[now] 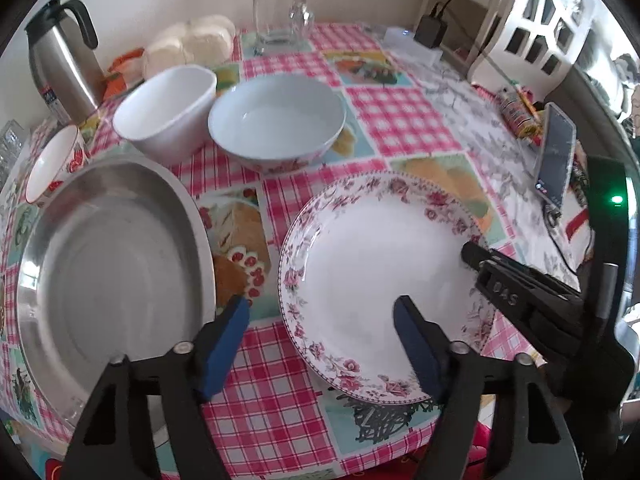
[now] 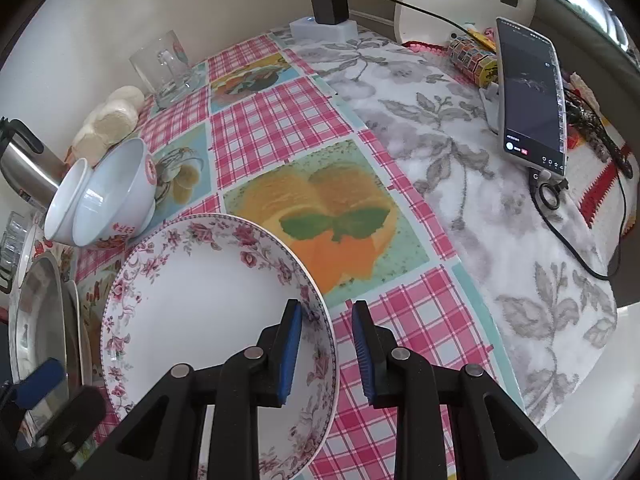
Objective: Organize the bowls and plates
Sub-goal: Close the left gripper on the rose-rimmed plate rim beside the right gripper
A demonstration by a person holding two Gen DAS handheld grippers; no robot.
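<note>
Checked pink oilcloth (image 1: 400, 120) covers the table you are working at, pushed against a pale wall, with a phone (image 2: 532, 96) propped on a grey-flowered cloth off to the right. Your step in hand, as I read it, is picking up the floral plate (image 1: 376, 276) to gather it with the other dishes.

Your right gripper (image 2: 327, 354) straddles that plate's right rim: one blue pad sits over the white well, the other outside over the oilcloth. The jaws are narrow, but a gap shows on both sides of the rim, so you are not gripping yet.

Your left gripper (image 1: 320, 344) hangs over the plate's left edge at a medium spread, one pad above the bare cloth between the plate and the steel dish (image 1: 112, 272), the other above the plate's well. It holds nothing.

Next you likely need to close the right jaws onto the rim, then lift without tipping; a thin glazed rim may slip. The steel dish just left looks like the natural stacking spot. The blue-white bowl (image 1: 276, 120) and the white bowl (image 1: 166, 106) stand side by side behind, still unstacked.
</note>
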